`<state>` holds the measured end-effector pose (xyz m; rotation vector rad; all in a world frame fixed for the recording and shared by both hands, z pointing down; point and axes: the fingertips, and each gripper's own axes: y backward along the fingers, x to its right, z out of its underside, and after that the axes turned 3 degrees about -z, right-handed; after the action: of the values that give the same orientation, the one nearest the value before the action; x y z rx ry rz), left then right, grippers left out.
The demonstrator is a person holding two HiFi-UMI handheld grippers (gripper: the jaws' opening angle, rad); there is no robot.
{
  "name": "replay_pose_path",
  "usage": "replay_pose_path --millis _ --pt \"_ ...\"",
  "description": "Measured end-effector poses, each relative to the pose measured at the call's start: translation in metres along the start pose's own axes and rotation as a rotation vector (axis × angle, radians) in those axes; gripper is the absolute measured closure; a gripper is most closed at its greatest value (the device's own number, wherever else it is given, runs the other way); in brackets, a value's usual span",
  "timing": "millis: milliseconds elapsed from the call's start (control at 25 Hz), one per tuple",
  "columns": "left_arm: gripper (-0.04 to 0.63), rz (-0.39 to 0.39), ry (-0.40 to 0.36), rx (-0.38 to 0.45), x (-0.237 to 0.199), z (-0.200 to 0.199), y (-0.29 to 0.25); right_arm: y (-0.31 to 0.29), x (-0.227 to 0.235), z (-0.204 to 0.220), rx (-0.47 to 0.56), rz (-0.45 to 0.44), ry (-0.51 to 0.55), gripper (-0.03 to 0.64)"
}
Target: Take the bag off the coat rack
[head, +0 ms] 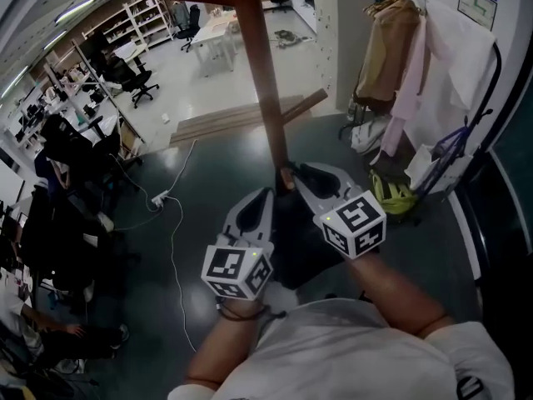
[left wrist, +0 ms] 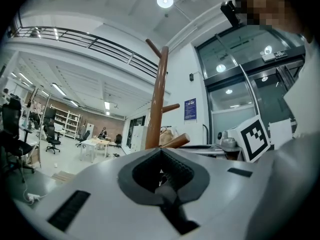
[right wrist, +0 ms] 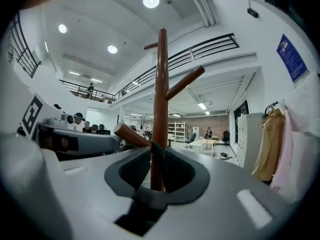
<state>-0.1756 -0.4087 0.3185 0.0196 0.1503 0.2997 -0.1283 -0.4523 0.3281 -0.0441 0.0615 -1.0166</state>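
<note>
The brown wooden coat rack pole (head: 265, 73) stands straight ahead, with a peg (head: 304, 105) sticking out to the right. A black bag (head: 293, 240) hangs low against the pole, between my two grippers. My right gripper (head: 293, 176) is at the pole, its jaws shut on the bag's black strap (right wrist: 156, 145) beside a short peg (right wrist: 131, 135). My left gripper (head: 266, 195) is just left of the bag with its jaws shut, and I see nothing held in it. In the left gripper view the pole (left wrist: 156, 104) rises just beyond the tips.
A clothes rail with coats (head: 400, 57) stands to the right, with a yellow-green helmet (head: 391, 192) on the floor under it. Wooden planks (head: 233, 119) lie behind the pole. A power strip and cable (head: 160, 198) run across the dark floor at left, by seated people.
</note>
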Motion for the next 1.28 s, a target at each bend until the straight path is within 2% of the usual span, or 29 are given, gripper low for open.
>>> replay_pose_path --millis 160,480,680,1040,1280 --pt "0.589 -0.029 -0.003 0.005 -0.008 -0.002 -0.009 -0.015 0.011 0.007 -0.045 -0.034 0.011 0.53" --pt "0.589 -0.059 0.006 -0.006 -0.017 0.005 -0.026 -0.034 0.019 0.023 -0.097 -0.075 0.05 0.531" --pt "0.589 -0.06 0.012 -0.009 -0.016 0.009 -0.027 -0.033 0.021 0.021 -0.071 -0.077 0.046 0.589" --pt "0.589 -0.052 0.016 0.003 -0.017 0.002 -0.01 -0.023 0.014 0.009 -0.012 -0.066 -0.007 0.595" --pt "0.589 -0.02 0.013 0.032 -0.01 -0.008 0.02 0.004 -0.009 -0.01 0.038 -0.034 -0.015 0.595"
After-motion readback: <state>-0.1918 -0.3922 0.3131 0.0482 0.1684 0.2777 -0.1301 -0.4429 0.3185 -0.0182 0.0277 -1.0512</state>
